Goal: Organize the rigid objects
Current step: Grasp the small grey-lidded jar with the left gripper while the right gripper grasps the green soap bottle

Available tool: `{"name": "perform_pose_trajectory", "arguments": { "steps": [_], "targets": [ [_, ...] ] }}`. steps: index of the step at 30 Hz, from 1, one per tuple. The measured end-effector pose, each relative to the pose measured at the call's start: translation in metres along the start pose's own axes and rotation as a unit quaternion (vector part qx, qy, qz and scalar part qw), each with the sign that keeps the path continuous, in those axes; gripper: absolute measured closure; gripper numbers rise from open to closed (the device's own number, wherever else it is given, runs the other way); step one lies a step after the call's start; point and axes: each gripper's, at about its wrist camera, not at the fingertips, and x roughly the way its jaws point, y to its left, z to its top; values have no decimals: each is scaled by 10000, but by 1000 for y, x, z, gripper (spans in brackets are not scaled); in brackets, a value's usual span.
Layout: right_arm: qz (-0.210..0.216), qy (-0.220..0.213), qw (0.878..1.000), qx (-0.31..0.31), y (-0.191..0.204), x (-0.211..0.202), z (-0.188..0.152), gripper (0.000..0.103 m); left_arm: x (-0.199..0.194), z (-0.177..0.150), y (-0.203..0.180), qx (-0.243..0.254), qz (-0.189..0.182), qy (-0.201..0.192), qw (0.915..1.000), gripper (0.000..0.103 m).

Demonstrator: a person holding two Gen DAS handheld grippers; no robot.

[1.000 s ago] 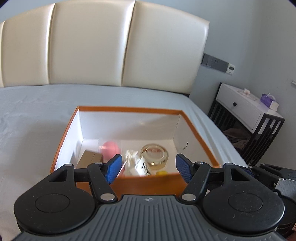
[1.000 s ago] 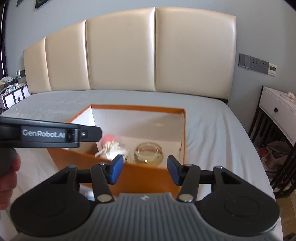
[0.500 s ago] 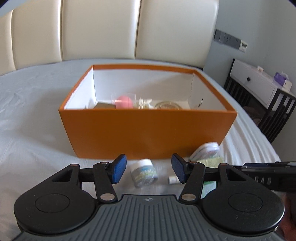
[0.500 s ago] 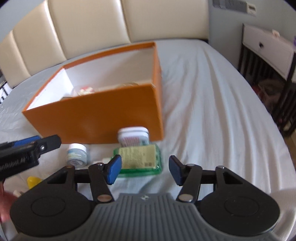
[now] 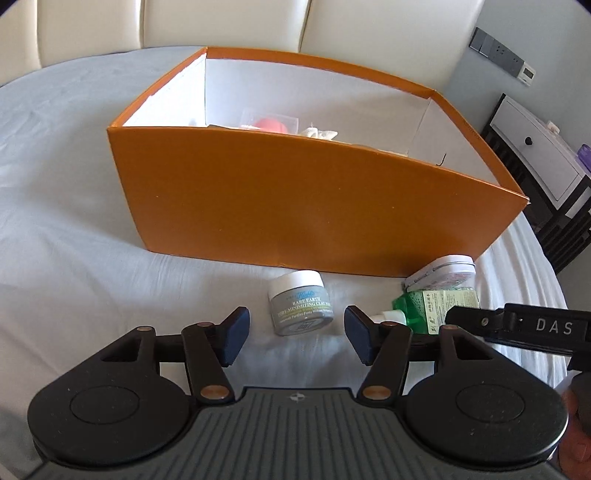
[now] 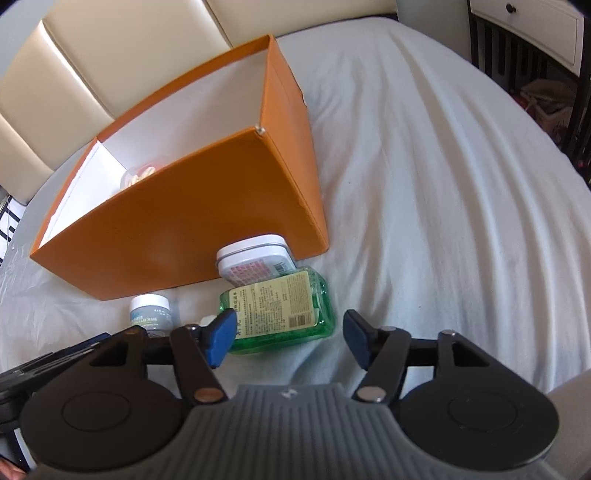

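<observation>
The box (image 5: 317,206) is already holding a pink item (image 5: 271,123) and some pale pieces; the rest is hidden. Still waiting just beside its front wall: jar (image 5: 301,302), tin (image 6: 255,260), green bottle (image 6: 280,304). The left gripper (image 5: 293,336), jaws apart and just reopening, is bracketing the jar; the right gripper (image 6: 290,339), jaws widening and empty, is nearing the bottle.

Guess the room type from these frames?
Most likely a bedroom: a padded cream headboard, a bed sheet that the orange box sits on, and a white bedside drawer unit.
</observation>
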Motion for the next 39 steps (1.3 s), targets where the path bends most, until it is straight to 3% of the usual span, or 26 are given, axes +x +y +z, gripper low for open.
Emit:
{"name": "perform_pose_trajectory", "arguments": {
  "steps": [2, 8, 12, 14, 17, 18, 20, 23, 26, 32, 39],
  "targets": [
    [-14, 272, 9995, 150, -3, 10, 3, 38, 6, 3, 1, -105, -22, 52, 9999, 33],
    [132, 438, 9988, 153, -1, 23, 10, 27, 20, 10, 8, -231, -24, 101, 9997, 34],
    [95, 464, 9988, -117, 10, 29, 10, 27, 29, 10, 10, -186, -76, 175, 9996, 41],
    [103, 442, 9987, -212, 11, 32, 11, 27, 31, 9, 10, -167, -132, 223, 9995, 51],
    [171, 400, 9985, -325, 13, 29, 11, 28, 28, 6, 12, -142, -152, 243, 9995, 55],
    [181, 358, 9986, -331, 13, 27, 10, 29, 26, 5, 13, -114, -126, 251, 9995, 55],
    [318, 186, 9990, -249, 9, 18, 7, 46, 22, 1, 14, -61, -115, 262, 9996, 55],
    [605, 220, 9978, -165, 2, 11, 4, 56, 15, -5, 15, -29, -151, 323, 9994, 56],
    [664, 317, 9971, -169, 4, 6, -1, 59, 10, -10, 16, -99, -255, 520, 9983, 56],
    [851, 990, 9894, -635, 16, 8, -20, 67, 3, -19, 13, -12, -185, 712, 9973, 56],
    [296, 225, 9822, -1843, 49, -5, -29, 62, -6, -27, 8, 129, -314, 807, 9962, 56]
  ]
}}
